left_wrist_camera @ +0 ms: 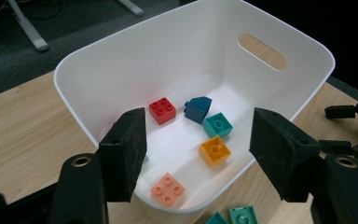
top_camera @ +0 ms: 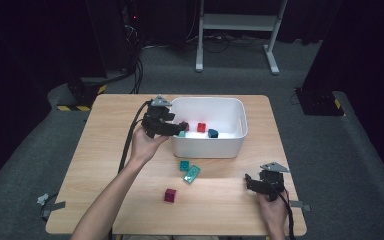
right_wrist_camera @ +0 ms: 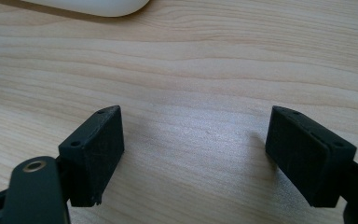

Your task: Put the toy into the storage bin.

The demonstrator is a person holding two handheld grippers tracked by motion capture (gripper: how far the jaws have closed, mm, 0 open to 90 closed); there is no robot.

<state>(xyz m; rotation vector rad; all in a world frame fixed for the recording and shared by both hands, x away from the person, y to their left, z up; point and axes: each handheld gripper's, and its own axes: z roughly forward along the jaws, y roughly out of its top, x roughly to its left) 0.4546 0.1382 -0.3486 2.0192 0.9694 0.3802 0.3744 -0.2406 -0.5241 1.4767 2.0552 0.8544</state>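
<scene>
A white bin (top_camera: 230,101) stands at the far middle of the wooden table (top_camera: 105,150). My left gripper (top_camera: 176,128) hovers over the bin's left end, open, with nothing between its pads. In the left gripper view the left gripper (left_wrist_camera: 198,123) looks down into the bin (left_wrist_camera: 168,56), where a red brick (left_wrist_camera: 162,110), a dark blue brick (left_wrist_camera: 198,108), a teal brick (left_wrist_camera: 217,124), an orange brick (left_wrist_camera: 214,150) and a salmon brick (left_wrist_camera: 168,189) lie. My right gripper (top_camera: 250,182) rests open near the table's front right, over bare wood (right_wrist_camera: 196,126).
In front of the bin, two teal bricks (top_camera: 184,165) (top_camera: 192,174) lie side by side on the table. A magenta cube (top_camera: 170,195) sits nearer the front edge. A white frame's legs (top_camera: 199,65) stand on the floor beyond the table.
</scene>
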